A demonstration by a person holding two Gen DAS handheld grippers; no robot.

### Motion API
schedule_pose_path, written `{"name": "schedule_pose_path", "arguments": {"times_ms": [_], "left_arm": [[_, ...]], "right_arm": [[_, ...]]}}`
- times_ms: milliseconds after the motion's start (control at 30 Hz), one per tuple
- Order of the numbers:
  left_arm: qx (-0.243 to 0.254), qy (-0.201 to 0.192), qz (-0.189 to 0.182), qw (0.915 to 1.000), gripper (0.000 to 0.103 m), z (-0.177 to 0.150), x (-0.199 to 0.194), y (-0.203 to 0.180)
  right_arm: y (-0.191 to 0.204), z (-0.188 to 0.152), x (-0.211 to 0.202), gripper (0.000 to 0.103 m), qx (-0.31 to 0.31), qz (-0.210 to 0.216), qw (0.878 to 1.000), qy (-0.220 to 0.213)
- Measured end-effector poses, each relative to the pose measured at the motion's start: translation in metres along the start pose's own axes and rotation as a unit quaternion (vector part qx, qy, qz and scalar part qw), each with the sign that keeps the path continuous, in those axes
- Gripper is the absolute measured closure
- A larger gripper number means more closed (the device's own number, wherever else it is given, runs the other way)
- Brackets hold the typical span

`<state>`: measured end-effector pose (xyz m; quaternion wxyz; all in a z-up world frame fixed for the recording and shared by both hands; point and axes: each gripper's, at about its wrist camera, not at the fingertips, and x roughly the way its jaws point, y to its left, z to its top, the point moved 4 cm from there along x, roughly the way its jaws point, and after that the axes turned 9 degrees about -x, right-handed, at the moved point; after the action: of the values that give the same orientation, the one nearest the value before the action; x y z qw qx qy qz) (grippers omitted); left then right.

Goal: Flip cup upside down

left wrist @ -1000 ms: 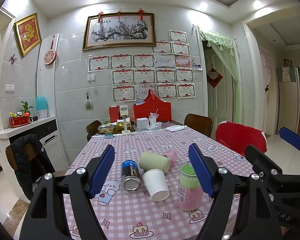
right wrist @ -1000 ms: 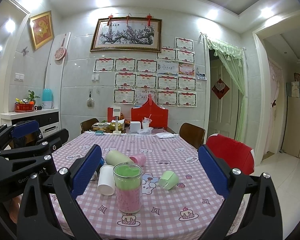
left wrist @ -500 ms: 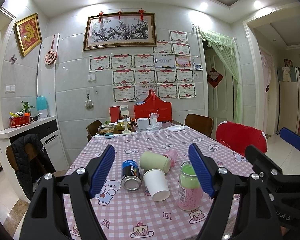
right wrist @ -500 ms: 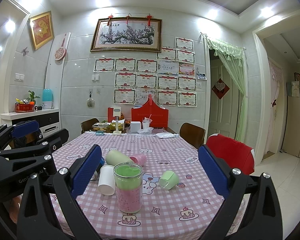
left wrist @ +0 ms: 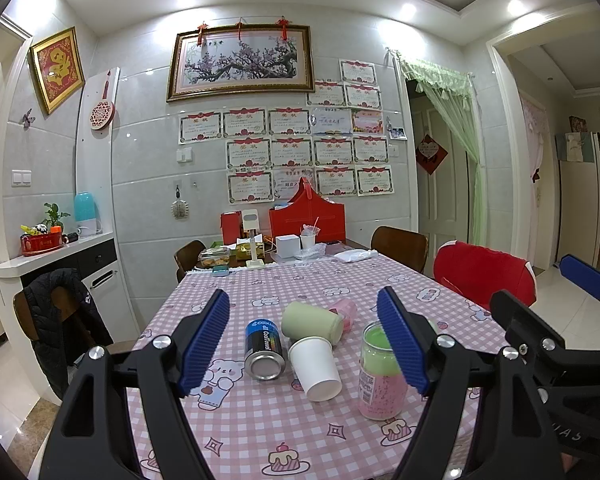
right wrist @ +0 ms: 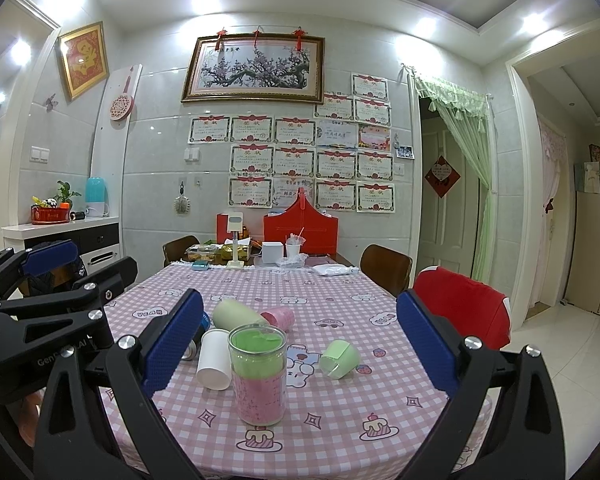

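Observation:
Several cups lie on their sides on the pink checked tablecloth (left wrist: pixel 260 420): a white paper cup (left wrist: pixel 315 367) (right wrist: pixel 214 360), a pale green cup (left wrist: pixel 311 322) (right wrist: pixel 236 314), a pink cup (left wrist: pixel 345 311) (right wrist: pixel 279 318) and a small mint cup (right wrist: pixel 339 358). A clear jar with green and pink filling (left wrist: pixel 381 372) (right wrist: pixel 258 374) stands upright. My left gripper (left wrist: pixel 304 340) is open and empty, held above the near table edge. My right gripper (right wrist: pixel 298 344) is open and empty, also short of the cups.
A blue drink can (left wrist: pixel 264 349) lies on its side left of the white cup. Boxes, a red bag (left wrist: pixel 307 220) and clutter fill the table's far end. Chairs stand around; a red-covered one (right wrist: pixel 462 310) is at the right.

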<state>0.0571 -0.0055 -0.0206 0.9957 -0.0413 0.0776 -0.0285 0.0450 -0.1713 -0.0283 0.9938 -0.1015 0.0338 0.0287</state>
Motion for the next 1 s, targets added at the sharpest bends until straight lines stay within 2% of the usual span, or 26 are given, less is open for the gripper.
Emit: {"name": "schedule_pose_path", "arguments": {"times_ms": [1000], "left_arm": [[0.003,0.020,0.005,0.9998,0.028,-0.007,0.006,0.002]], "right_arm": [[0.001,-0.007,0.010,0.009,-0.002,-0.001,1.000,0.019]]}}
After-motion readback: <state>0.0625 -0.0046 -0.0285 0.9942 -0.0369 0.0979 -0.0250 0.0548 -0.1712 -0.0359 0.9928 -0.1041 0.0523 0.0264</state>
